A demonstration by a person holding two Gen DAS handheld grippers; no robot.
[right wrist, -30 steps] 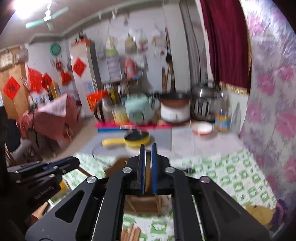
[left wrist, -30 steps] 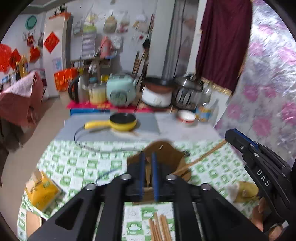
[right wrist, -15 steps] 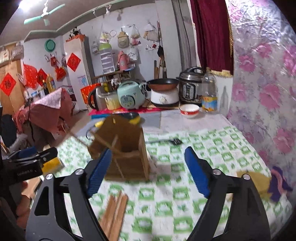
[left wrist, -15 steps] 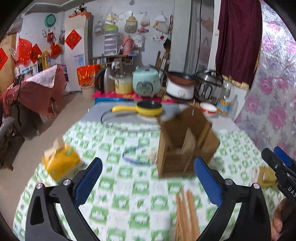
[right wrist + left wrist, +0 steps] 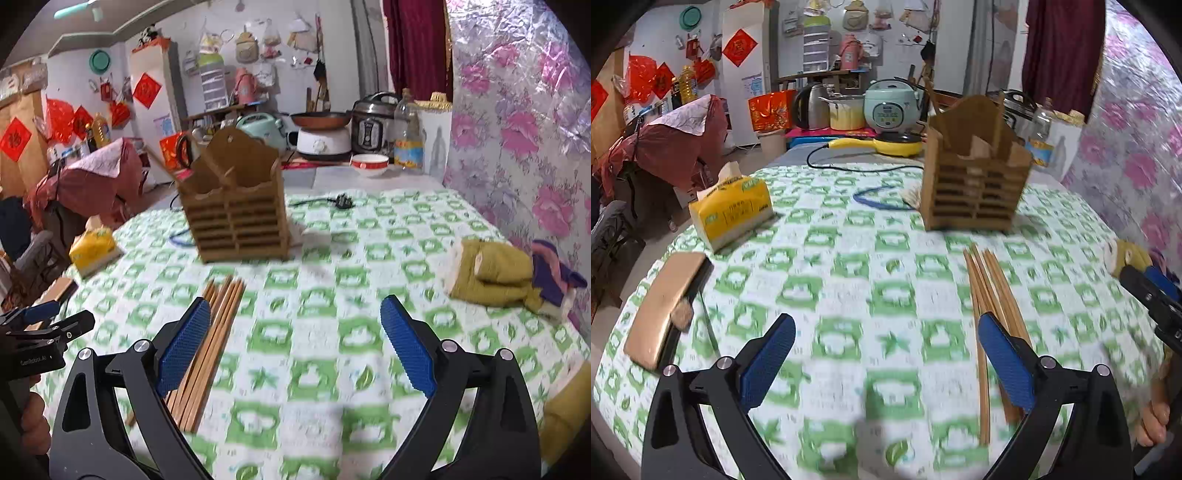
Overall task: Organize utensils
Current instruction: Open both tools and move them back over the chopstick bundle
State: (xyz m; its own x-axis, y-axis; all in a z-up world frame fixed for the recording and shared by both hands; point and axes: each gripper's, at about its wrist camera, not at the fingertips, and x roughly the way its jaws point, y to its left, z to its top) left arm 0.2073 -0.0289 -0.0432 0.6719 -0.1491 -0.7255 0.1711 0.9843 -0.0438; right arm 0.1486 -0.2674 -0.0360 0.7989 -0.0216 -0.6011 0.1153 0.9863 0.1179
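Left wrist view: we are lowering toward the chopsticks lying just in front of the wooden holder; the left gripper and right gripper, jaws just spread, are gripping nothing, readying a pickup.

Each gripper, the left gripper and the right gripper, is built of black angular arms with triangular cut-outs. Blue cross-hatched pads are carried on the inner finger faces, and silver round screws are set just behind them. Small white lettering is printed on the left gripper's black body.
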